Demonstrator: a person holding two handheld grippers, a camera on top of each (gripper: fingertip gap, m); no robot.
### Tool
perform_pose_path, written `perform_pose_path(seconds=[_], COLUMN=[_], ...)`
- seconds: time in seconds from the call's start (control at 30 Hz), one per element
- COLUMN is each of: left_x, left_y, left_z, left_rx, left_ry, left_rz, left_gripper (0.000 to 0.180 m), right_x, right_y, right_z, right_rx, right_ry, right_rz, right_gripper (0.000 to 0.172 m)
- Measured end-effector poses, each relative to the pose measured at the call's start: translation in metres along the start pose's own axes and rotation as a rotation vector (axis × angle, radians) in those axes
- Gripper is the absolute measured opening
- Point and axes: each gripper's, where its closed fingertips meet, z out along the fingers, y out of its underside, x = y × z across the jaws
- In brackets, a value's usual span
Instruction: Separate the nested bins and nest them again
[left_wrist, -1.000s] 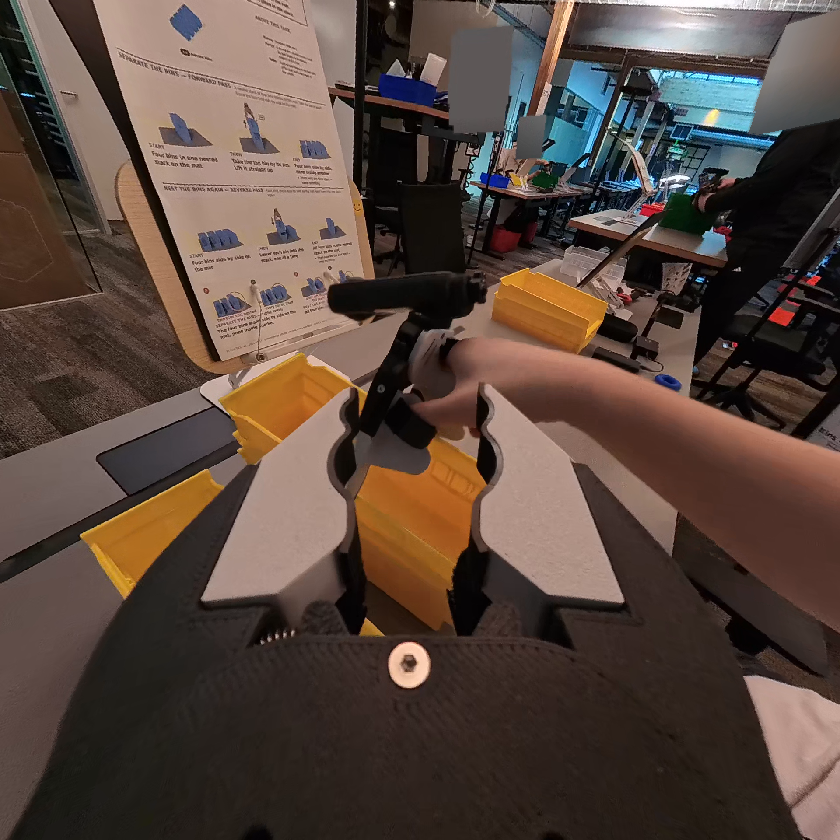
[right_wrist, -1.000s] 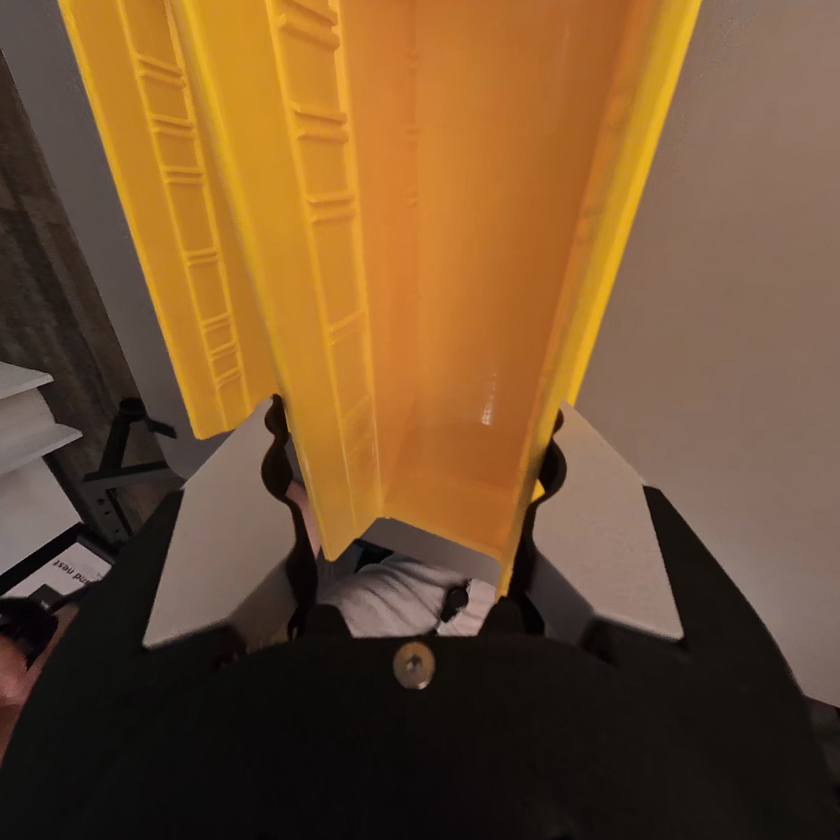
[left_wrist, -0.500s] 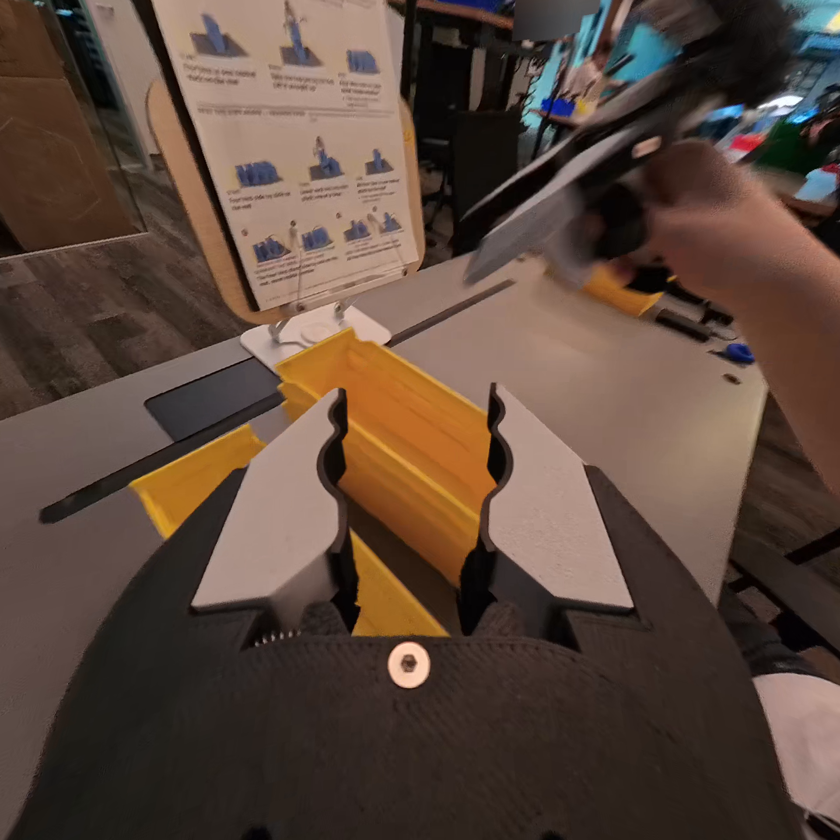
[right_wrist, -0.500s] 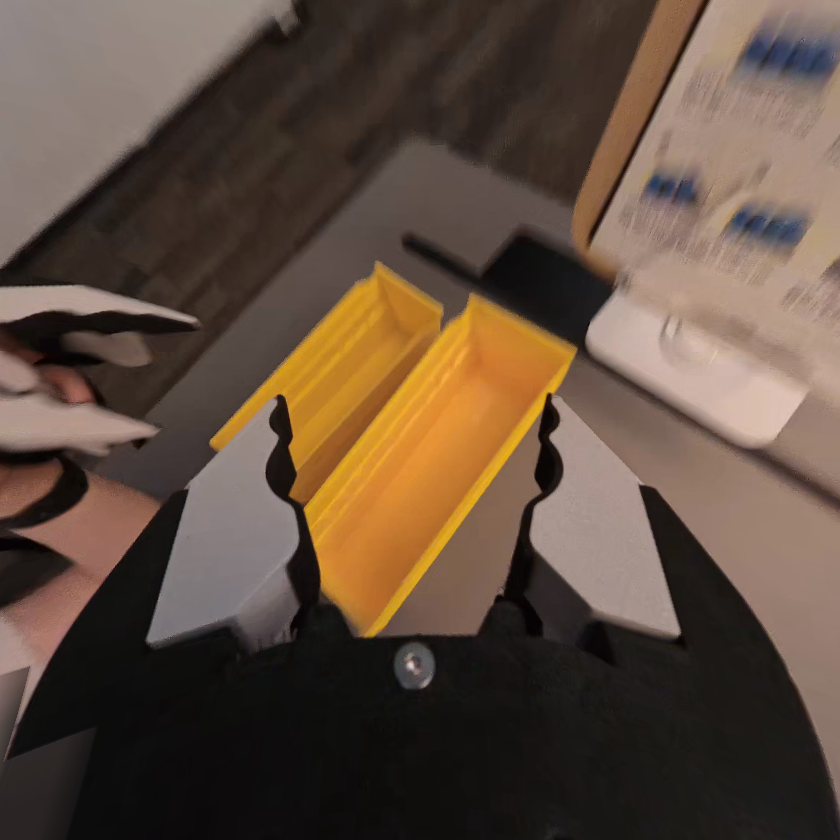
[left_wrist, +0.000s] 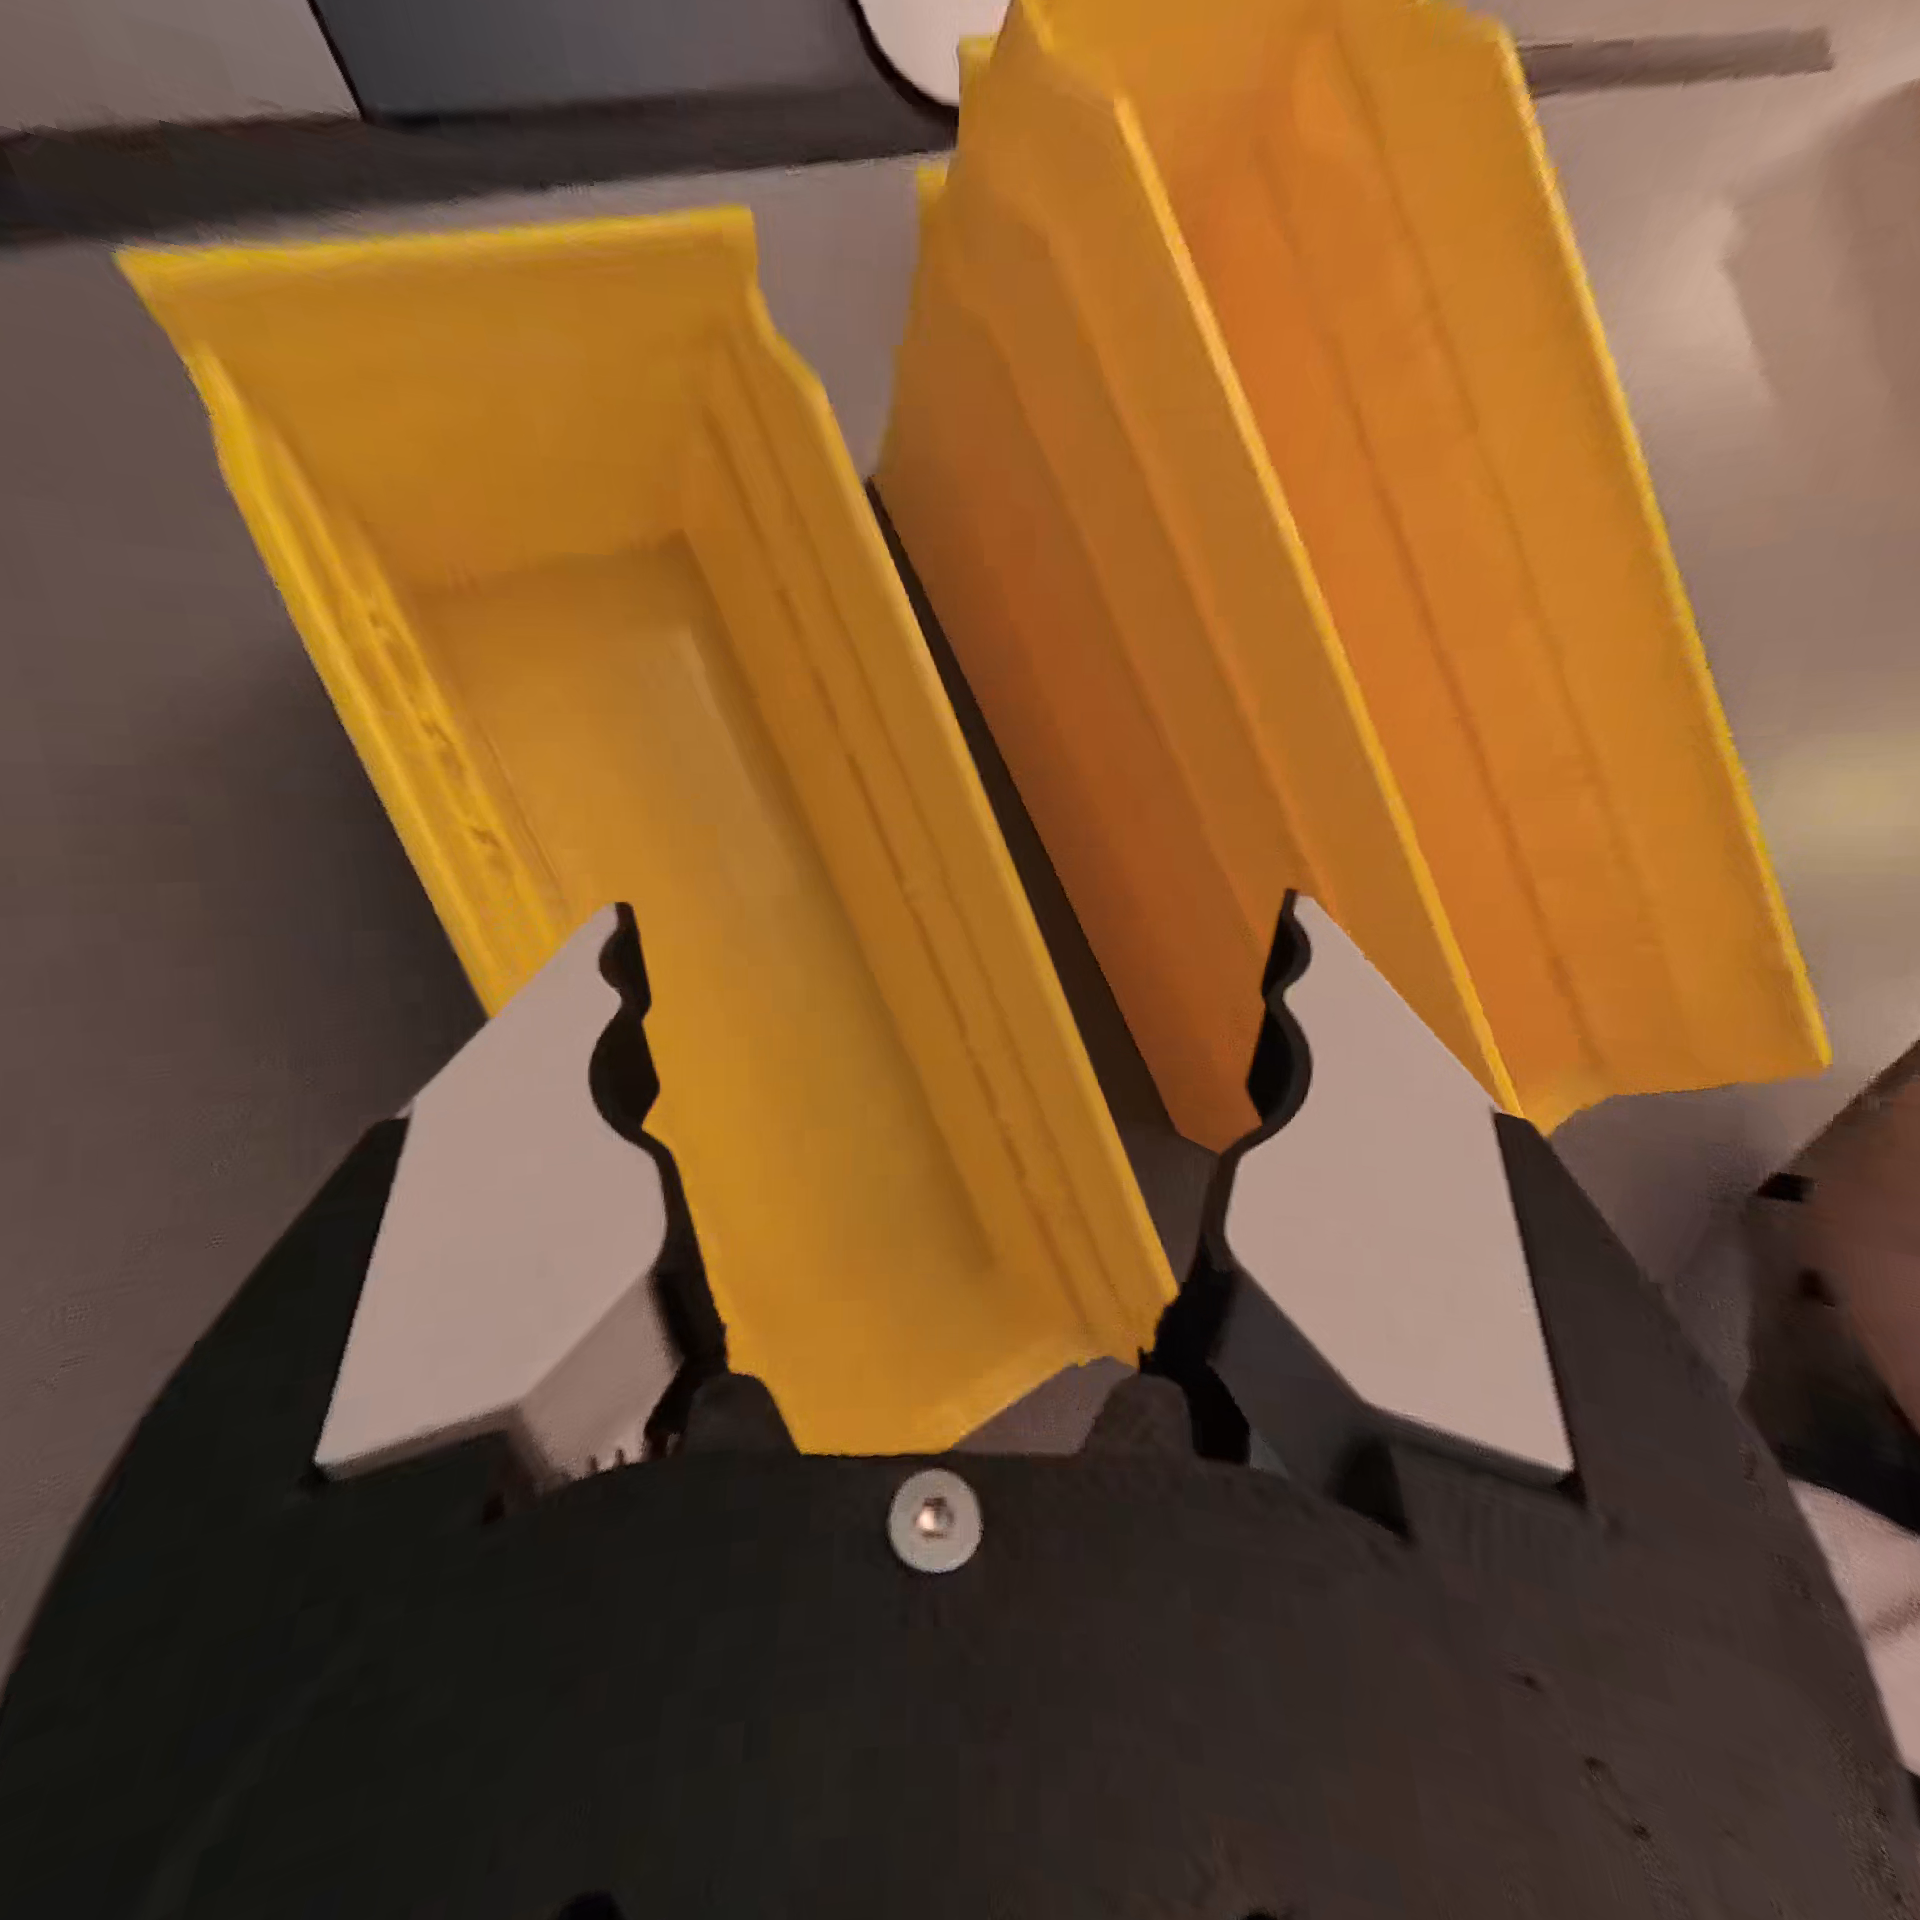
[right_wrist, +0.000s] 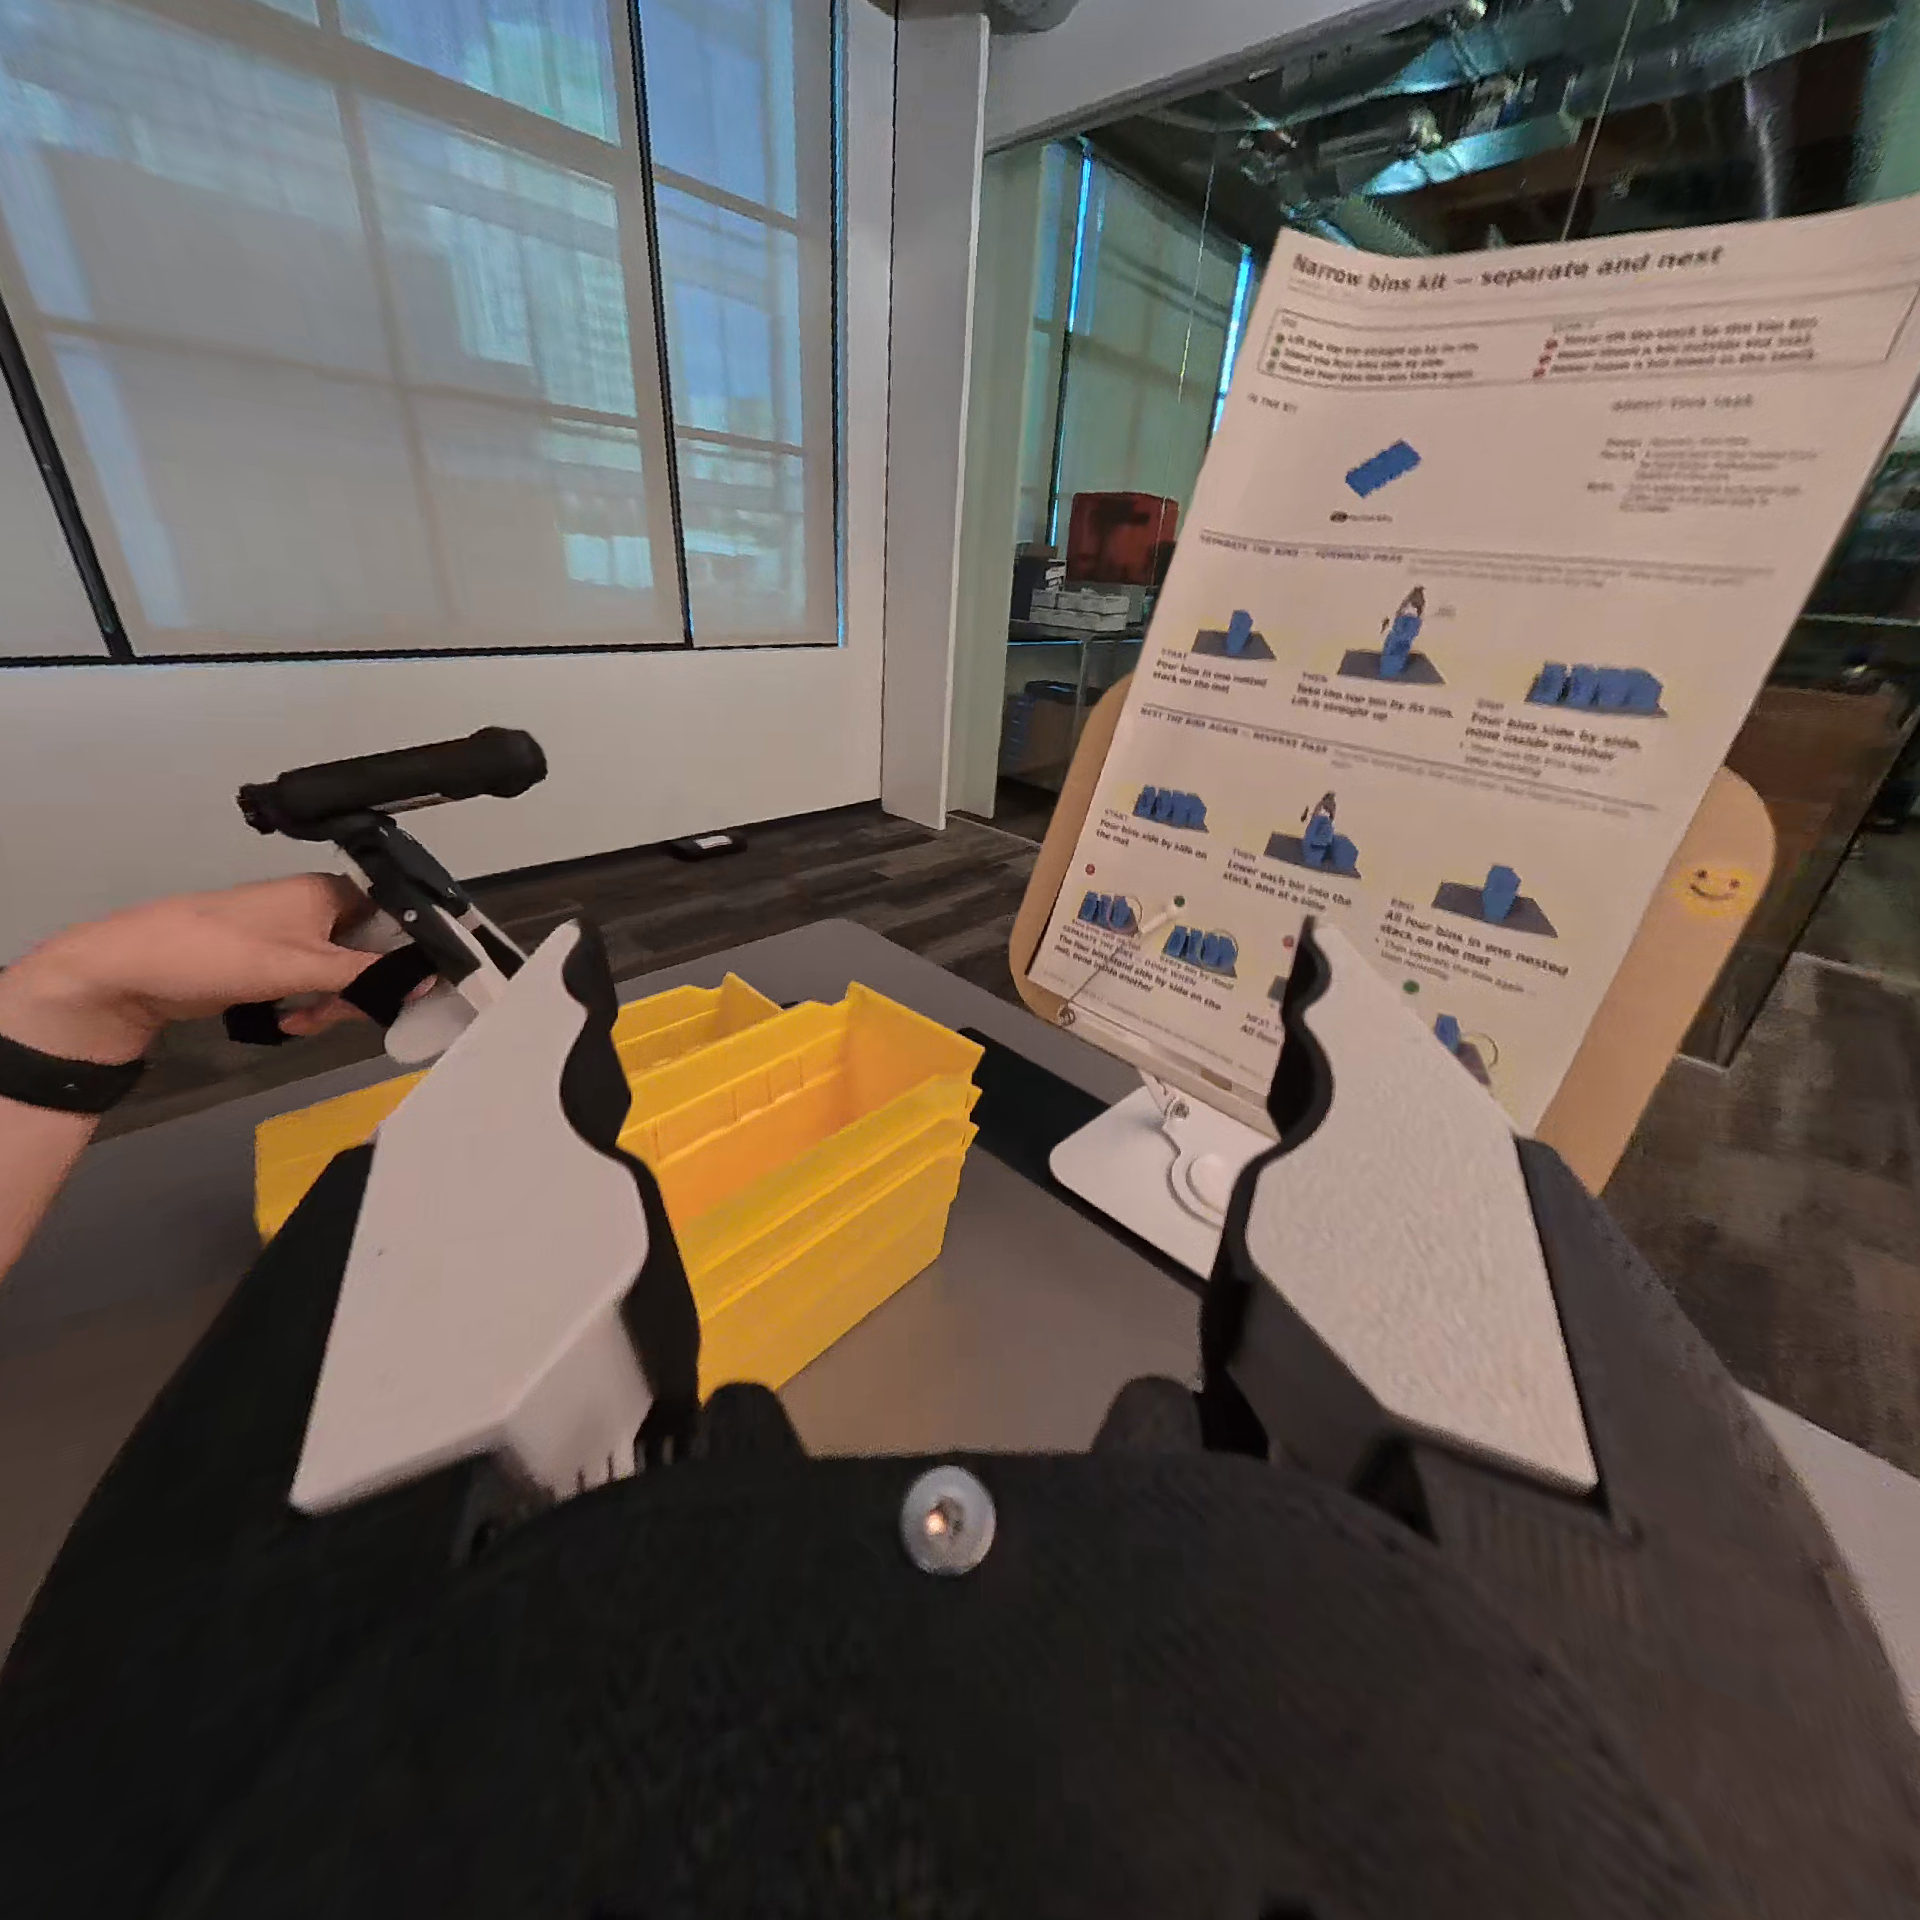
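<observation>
Yellow plastic bins occupy the grey table (right_wrist: 1039, 1330) in two units: a nested stack (right_wrist: 831, 1174) on the side nearer the instruction sheet (right_wrist: 1455, 665), and a single bin (left_wrist: 582, 665) lying just beside it, parallel, with a narrow dark gap between the two. In the left wrist view the stack (left_wrist: 1299, 582) stands taller than the single bin.

We note the governing relation first. The long axes of both units run away from the left gripper (left_wrist: 951, 914) and slightly leftward in its view. That gripper hangs directly above them and looks steeply down, so it is the nearer one. Its jaws are spread wide. The near end of the single bin and the gap beside it lie between the fingers, but we see neither pad pressing on a wall; we count nothing as held.

The right gripper (right_wrist: 935, 956) sits back from the bins, looks across the table, and has the stack below and to the left of its axis. Its fingers are likewise spread wide, with only air between them.

We judge that the coming move is a descent of the left gripper over one bin wall.
</observation>
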Motion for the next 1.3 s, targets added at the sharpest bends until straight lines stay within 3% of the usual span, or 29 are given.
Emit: perform_pose_path(seconds=[0.13,0.2,0.33,0.43,0.57,0.77,1.13,1.3], left_x=[-0.009,-0.015,-0.009,-0.008,-0.035,-0.036,-0.043,-0.048], left_y=[-0.003,-0.001,0.019,0.017,0.019,0.015,0.043,0.051], left_z=[-0.002,-0.005,0.002,0.003,-0.011,-0.002,0.026,0.031], left_rx=[-0.020,-0.048,-0.182,-0.200,-0.290,-0.298,-0.389,-0.444], left_ry=[-0.097,-0.172,-0.173,-0.208,-0.426,-0.492,-0.450,-0.493], left_rz=[-0.001,0.021,-0.041,-0.095,-0.082,-0.113,-0.240,-0.213], left_gripper=[0.117,0.126,0.146,0.143,0.148,0.150,0.141,0.136], right_x=[0.021,0.030,0.042,0.050,0.066,0.092,0.116,0.117], right_y=[0.007,0.007,0.009,0.025,0.022,0.019,0.016,0.017], right_z=[-0.015,-0.021,-0.021,-0.025,-0.038,-0.057,-0.078,-0.081], right_rx=[-0.003,0.014,-0.019,-0.109,-0.100,-0.076,-0.048,-0.058], right_ry=[-0.034,-0.061,-0.111,-0.106,-0.076,-0.060,-0.022,-0.017], right_rz=[0.044,0.066,0.104,0.082,0.126,0.202,0.296,0.295], right_gripper=[0.127,0.127,0.126,0.126,0.126,0.124,0.120,0.119])
